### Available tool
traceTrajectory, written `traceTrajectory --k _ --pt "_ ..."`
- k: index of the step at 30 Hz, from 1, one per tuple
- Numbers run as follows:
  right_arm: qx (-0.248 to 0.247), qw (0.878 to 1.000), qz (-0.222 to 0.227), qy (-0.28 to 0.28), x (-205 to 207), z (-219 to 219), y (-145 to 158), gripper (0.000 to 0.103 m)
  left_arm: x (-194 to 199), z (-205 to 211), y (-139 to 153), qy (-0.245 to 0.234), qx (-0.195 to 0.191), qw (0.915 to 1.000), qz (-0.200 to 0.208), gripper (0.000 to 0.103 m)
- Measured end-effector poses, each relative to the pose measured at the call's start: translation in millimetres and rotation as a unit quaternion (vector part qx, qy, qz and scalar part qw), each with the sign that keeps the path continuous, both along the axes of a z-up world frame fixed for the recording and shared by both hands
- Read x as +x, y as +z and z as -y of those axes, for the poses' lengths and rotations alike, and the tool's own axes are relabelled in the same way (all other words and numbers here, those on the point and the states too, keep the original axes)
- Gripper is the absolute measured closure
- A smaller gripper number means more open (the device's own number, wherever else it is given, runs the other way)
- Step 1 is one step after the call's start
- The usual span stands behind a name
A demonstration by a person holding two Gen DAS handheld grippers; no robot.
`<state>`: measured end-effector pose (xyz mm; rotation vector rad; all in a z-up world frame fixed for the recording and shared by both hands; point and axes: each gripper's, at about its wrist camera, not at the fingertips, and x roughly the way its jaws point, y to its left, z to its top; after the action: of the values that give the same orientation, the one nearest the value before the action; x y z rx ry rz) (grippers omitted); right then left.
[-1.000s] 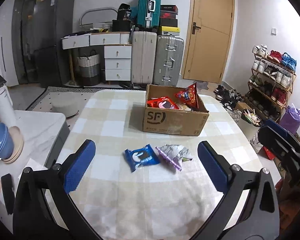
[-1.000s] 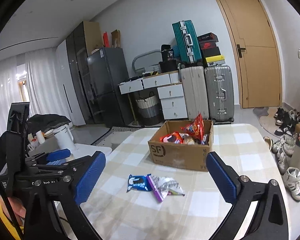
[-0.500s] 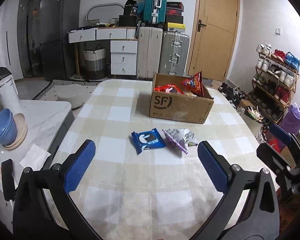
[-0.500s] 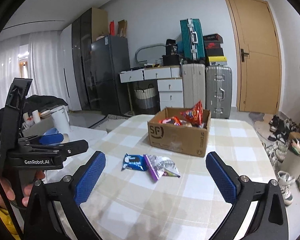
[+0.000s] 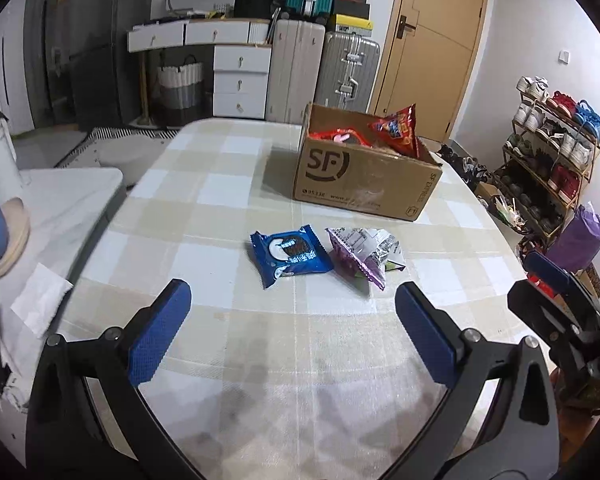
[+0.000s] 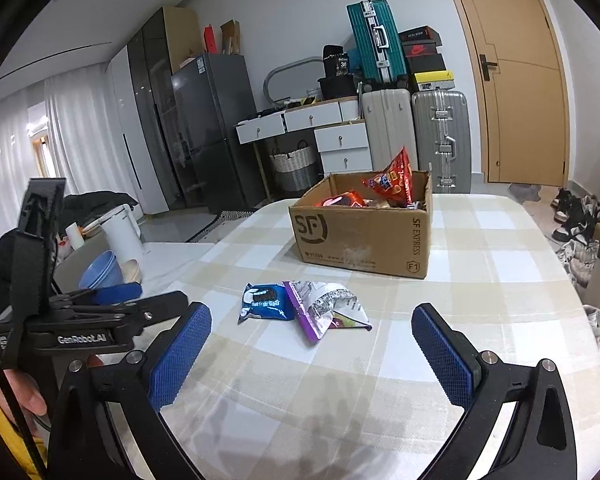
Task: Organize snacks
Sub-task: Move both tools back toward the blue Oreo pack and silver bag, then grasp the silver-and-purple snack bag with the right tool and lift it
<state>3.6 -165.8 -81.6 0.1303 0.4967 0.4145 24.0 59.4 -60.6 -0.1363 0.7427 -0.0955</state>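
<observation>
Two grippers, left (image 5: 292, 332) and right (image 6: 312, 344), fingers apart; box (image 5: 360, 180) contents partly hidden; purple packet (image 5: 360, 252) print illegible.

both grippers are black with bumpy blue pads (image 6: 179, 356) and silver screws (image 5: 471, 334); one says "genrobot.ai" in white, and the person wears a yellow sleeve (image 6: 2, 428)

Two snack packets (image 5: 291, 255) near box (image 5: 364, 184)

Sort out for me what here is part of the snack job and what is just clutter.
Job: blue cookie packet, purple-and-silver snack bag, SF cardboard box, red snack bags inside it.

Clutter: blue bowls, white kettle, suitcases, shoe rack.
</observation>
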Motion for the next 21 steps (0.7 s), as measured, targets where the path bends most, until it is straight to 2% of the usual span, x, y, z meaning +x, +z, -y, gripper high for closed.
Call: traceTrajectory --k 3,7,10,15,19,21 --pt "-0.001 1.000 -0.008 0.007 16 -3 -3 0.001 16 -3 -12 0.002 -0.014 0.9998 -0.016 0.001" --pt "-0.028 0.999 -0.025 0.023 50 -15 -11 0.001 42 -9 -31 -0.009 -0.056 0.9973 -0.047 0.001" --pt "-0.057 0.995 -0.066 0.038 86 -25 -28 0.001 59 -11 -43 0.004 -0.044 0.9971 -0.062 0.001" --pt "-0.051 0.989 -0.117 0.078 131 -40 -52 0.001 80 -19 -61 0.015 -0.045 0.9957 -0.080 0.001" --pt "-0.046 0.984 -0.153 0.083 166 -48 -72 0.001 99 -25 -76 0.021 -0.048 0.9938 -0.098 0.001" --pt "-0.044 0.981 -0.171 0.084 178 -50 -81 0.010 105 -28 -81 0.024 -0.048 0.9933 -0.102 0.001"
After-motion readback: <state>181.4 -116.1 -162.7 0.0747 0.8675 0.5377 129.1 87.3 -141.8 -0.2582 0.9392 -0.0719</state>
